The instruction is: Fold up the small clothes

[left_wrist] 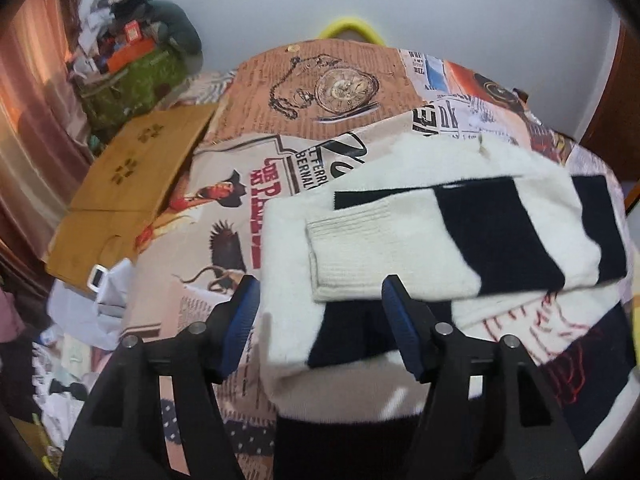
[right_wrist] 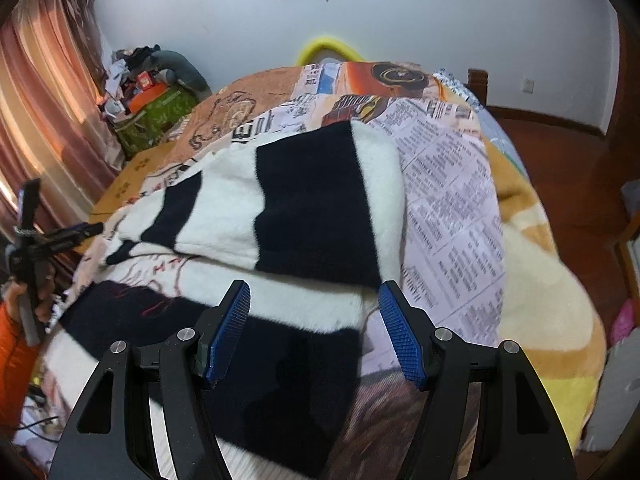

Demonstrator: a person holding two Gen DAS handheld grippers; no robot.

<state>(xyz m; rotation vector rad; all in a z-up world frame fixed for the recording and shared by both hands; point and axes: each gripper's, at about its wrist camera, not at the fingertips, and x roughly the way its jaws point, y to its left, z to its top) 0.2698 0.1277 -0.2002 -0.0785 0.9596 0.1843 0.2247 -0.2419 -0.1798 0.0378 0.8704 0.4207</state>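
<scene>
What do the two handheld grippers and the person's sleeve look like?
Both the left gripper and the right gripper have black angular frames with silver pivot pins and ribbed blue pads on the fingers. An orange sleeve shows at the person's arm.

Pale wall [right_wrist: 440,20], pinkish curtains [right_wrist: 44,92] at left, reddish wooden floor [right_wrist: 560,152], cluttered corner [left_wrist: 136,52].

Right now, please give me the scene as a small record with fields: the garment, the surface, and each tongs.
garment: black and white striped sweater, sleeve folded across the body
surface: bed cover with newspaper print
left tongs: open, above the sweater's edge, holding nothing
right tongs: open, above the sweater, holding nothing
beside the bed: flat cardboard box
</scene>
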